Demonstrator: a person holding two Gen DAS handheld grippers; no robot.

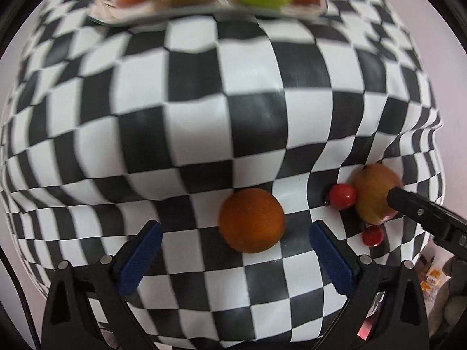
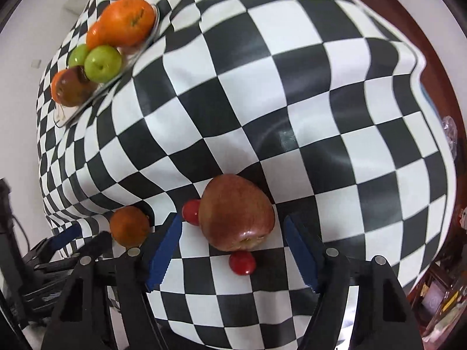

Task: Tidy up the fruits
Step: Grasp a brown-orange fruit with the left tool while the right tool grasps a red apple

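— Checkered black-and-white cloth (image 2: 262, 93) is seen draped over the table, rumpled into folds near its edges. What is hard to make out?

— From the left wrist view, the glass tray (image 1: 175, 14) is blurred and cut off at the top of the picture. From the right wrist view, the fruit at the back of the tray (image 2: 134, 55) is partly hidden by the fruit in front.

— What is held in that tray?

— Two green apples (image 2: 102, 63), a large orange fruit (image 2: 128, 20) and a dark reddish one (image 2: 73, 87) are seen piled in it, with more orange partly covered behind them.

— And what lies away from the tray?

— Well apart from it, near the cloth's front edge, a red apple (image 2: 236, 213) is laid with two cherry tomatoes (image 2: 191, 211) touching it, one on either side. A small orange (image 2: 129, 226) is set near the apple, on the side toward the tray.

— How are the fingers set?

— The right gripper (image 2: 233, 250) is spread around the red apple, with a gap left on both sides; nothing is gripped. The left gripper (image 1: 233, 250) is opened wide beside the orange (image 1: 251, 220), which is not touched by either pad.
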